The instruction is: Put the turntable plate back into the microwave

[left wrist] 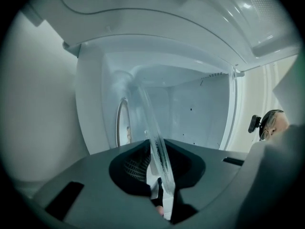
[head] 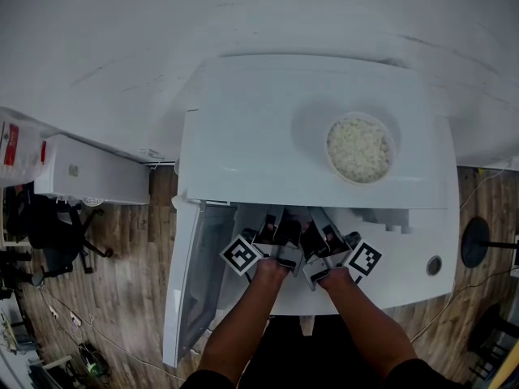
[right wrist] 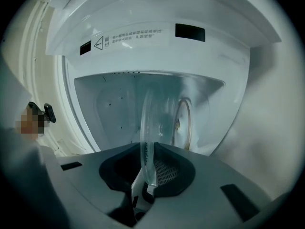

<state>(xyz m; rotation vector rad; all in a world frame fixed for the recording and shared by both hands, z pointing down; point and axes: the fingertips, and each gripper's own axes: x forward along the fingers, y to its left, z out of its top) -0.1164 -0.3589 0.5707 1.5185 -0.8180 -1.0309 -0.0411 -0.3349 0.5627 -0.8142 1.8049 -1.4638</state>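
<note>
with your left gripper (left wrist: 161, 180) and right gripper (right wrist: 147, 178) both pinching the turntable plate (right wrist: 159, 120) at frame centre, level it, then seat it gently

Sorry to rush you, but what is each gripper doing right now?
Left gripper: closed on the rim of the glass plate.
Right gripper: closed on the same glass plate, at its rim.

Lab-like office — swivel chair (head: 50, 232), loose cables (head: 65, 312), wood floor (head: 134, 278)
</note>
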